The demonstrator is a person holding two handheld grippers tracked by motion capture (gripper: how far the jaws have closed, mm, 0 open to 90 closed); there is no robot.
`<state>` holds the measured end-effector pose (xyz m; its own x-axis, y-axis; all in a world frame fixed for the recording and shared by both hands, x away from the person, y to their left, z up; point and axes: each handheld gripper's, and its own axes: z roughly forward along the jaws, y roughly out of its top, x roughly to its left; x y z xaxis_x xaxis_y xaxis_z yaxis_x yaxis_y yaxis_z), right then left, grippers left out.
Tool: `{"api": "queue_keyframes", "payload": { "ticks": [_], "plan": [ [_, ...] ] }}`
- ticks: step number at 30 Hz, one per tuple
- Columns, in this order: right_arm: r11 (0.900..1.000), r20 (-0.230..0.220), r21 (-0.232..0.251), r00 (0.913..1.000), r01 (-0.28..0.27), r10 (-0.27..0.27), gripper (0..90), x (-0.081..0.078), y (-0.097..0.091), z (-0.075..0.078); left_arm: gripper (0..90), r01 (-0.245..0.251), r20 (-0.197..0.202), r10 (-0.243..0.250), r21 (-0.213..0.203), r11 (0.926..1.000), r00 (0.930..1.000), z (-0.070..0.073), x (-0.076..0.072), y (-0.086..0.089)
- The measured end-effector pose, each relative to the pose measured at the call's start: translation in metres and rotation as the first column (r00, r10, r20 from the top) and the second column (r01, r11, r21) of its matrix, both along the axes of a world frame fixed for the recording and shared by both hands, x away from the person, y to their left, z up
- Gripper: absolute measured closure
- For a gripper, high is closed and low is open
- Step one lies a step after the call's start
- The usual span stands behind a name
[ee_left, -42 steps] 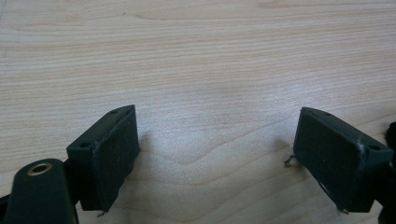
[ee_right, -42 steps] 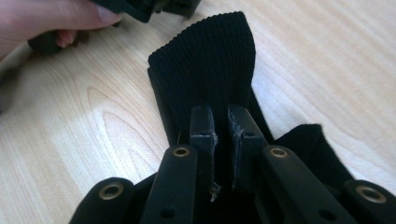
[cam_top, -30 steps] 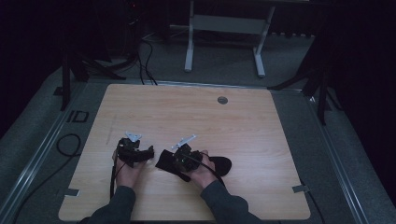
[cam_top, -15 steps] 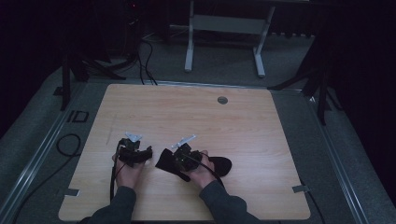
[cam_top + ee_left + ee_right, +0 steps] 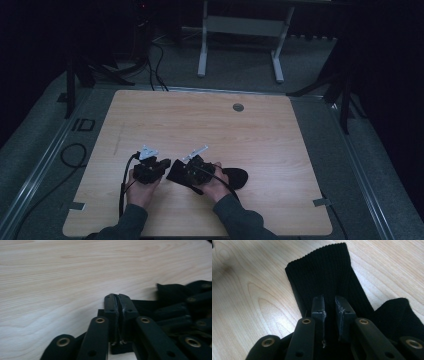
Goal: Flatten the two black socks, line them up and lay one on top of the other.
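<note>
Sock (image 5: 324,277), black and ribbed, lies flat on the near middle of the wooden table (image 5: 250,130), its cuff end stretching away from the right gripper (image 5: 330,307) and a second fold or toe part bunched off to that view's right; from above it shows as a dark shape (image 5: 235,177) trailing to the right of the person's right hand. The right gripper's jaws stand only a narrow way apart with knit fabric between and under them, and they look to be pinching a fold of the sock, though the bite itself is hard to make out. The left gripper (image 5: 119,307), just left of the sock's near end (image 5: 152,167), has just been closing: its jaws are now pressed together, and no cloth shows between the pads, with black fabric lying right behind and beside them. That reads, as a judgement, as either a grab that caught only a thin edge or one that missed, so the two-handed hold may need a retry. Bare tabletop lies open ahead and to both sides; the near edge is close to the forearms, while the round grommet (image 5: 238,107) sits well apart at the far side.
</note>
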<state>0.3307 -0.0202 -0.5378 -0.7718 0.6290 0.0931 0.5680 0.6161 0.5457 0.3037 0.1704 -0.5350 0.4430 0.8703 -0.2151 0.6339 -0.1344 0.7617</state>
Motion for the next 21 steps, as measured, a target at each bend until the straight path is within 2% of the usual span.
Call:
{"api": "queue_keyframes", "payload": {
  "ticks": [2, 6, 8, 9, 12, 14, 15, 16, 17, 21],
  "plan": [
    [1.0, 0.001, -0.001, 1.0, -0.001, 0.001, 78.7, 0.0, 0.0, 0.0, 89.5, 0.017, -0.008, -0.017, -0.011, 0.9998, 0.9998, -0.001, 0.0, -0.002],
    [1.0, 0.0, -0.001, 1.0, -0.001, 0.001, 78.8, 0.0, 0.0, -0.001, 89.9, 0.061, -0.021, -0.061, 0.002, 0.9982, 0.9979, -0.005, 0.001, -0.008],
    [1.0, 0.0, -0.002, 1.0, -0.002, 0.002, 78.8, 0.0, 0.0, -0.001, 90.0, 0.084, -0.032, -0.083, 0.027, 0.9961, 0.9961, -0.007, 0.001, -0.013],
    [1.0, 0.0, -0.002, 1.0, -0.002, 0.002, 78.8, 0.0, 0.0, -0.001, 90.0, 0.097, -0.044, -0.094, 0.055, 0.9938, 0.9946, -0.008, 0.002, -0.015],
    [1.0, -0.002, 0.003, 1.0, -0.002, 0.002, 78.0, 0.0, 0.0, -0.001, 90.0, 0.099, -0.091, -0.089, 0.115, 0.9884, 0.9919, -0.015, 0.004, -0.021],
    [0.9995, -0.012, 0.029, 0.9999, -0.006, 0.006, 74.9, -0.001, -0.002, 0.001, 90.0, 0.104, -0.106, -0.092, 0.112, 0.9882, 0.9901, -0.017, 0.005, -0.022],
    [0.999, -0.012, 0.045, 0.9999, -0.01, 0.01, 73.6, -0.001, -0.003, 0.002, 90.0, 0.105, -0.106, -0.092, 0.124, 0.9867, 0.99, -0.017, 0.005, -0.023],
    [0.999, -0.012, 0.045, 0.9999, -0.01, 0.01, 73.6, -0.001, -0.003, 0.002, 90.0, 0.105, -0.106, -0.092, 0.124, 0.9867, 0.99, -0.017, 0.005, -0.023],
    [0.9953, -0.007, 0.096, 0.9999, -0.01, 0.011, 70.1, -0.003, -0.008, 0.011, 90.0, 0.11, -0.103, -0.096, 0.141, 0.9838, 0.99, -0.017, 0.005, -0.024],
    [0.9843, 0.027, 0.176, 0.9996, -0.006, 0.001, 65.7, -0.007, -0.023, 0.029, 90.0, 0.113, -0.105, -0.099, 0.139, 0.9839, 0.9895, -0.018, 0.005, -0.024]
  ]
}}
